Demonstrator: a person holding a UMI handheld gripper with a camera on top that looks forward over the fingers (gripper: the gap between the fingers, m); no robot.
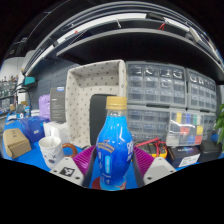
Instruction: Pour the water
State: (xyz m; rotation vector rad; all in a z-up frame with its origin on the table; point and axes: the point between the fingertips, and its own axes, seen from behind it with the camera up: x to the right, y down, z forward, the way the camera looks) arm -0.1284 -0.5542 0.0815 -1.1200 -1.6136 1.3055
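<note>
Fingers (68,170) press their purple pads against both sides of the blue water bottle (115,147), held upright between them, cap up. Just left stands a white cup (49,150), the likely pouring target.

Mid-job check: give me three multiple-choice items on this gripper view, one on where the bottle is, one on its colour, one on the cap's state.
1. Where is the bottle?
A. Between the gripper's fingers
B. Far beyond the fingers
C. Lying on its side on the table

2. What colour is the bottle's body?
A. Green
B. Blue
C. Red

3. What is the state of its cap?
A. Off
B. On
C. Hanging open

Answers:
1 A, it stands upright between the two pads.
2 B, the body is bright blue.
3 B, the tan cap sits on the neck.
</note>
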